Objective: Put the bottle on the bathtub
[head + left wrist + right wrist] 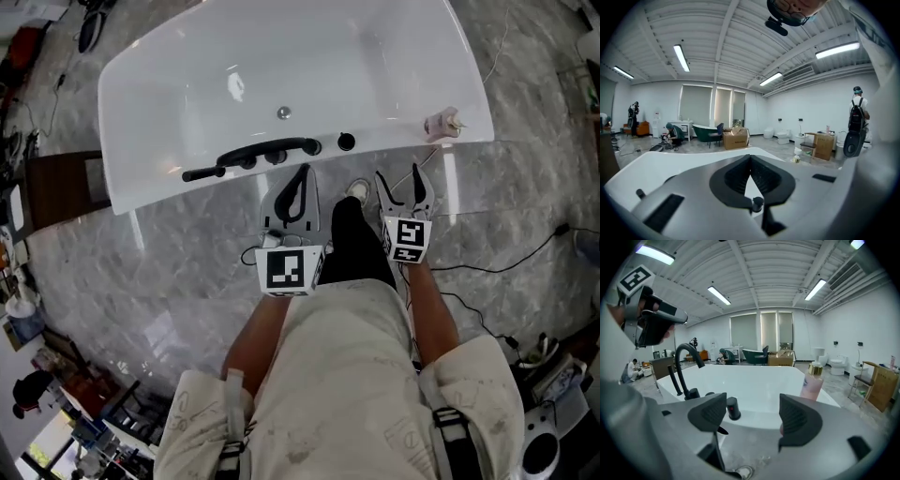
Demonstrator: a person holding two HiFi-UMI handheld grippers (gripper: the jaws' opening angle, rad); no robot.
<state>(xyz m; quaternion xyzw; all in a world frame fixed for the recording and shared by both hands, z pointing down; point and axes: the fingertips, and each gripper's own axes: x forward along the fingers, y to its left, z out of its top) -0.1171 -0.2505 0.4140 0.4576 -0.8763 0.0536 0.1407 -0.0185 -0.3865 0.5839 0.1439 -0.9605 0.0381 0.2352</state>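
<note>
Bottle (442, 124) stands upright on the bathtub (403, 56) rim, at the near right corner, pink with a gold cap in the right gripper view (812, 380). The placing looks done.

The right claw (401, 178) is released, its jaws wide apart with nothing between them, and it sits near the rim but apart from the bottle. The left claw (302, 172) is clenched on nothing, its tips meeting.

What remains, as I judge it, is to keep both claws clear of the bottle. It is tall, and the rim is narrow and glossy, so a brush could tip it into the tub or onto the floor. Any correction should be a clean grasp around its body with the right claw, not a nudge.

A black faucet (253, 155) sits at the middle of the near rim. The tub rests on a polished grey marble floor (187, 262) crossed by cables. The room is a large white hall with strip lights, toilets and boxes beyond.
</note>
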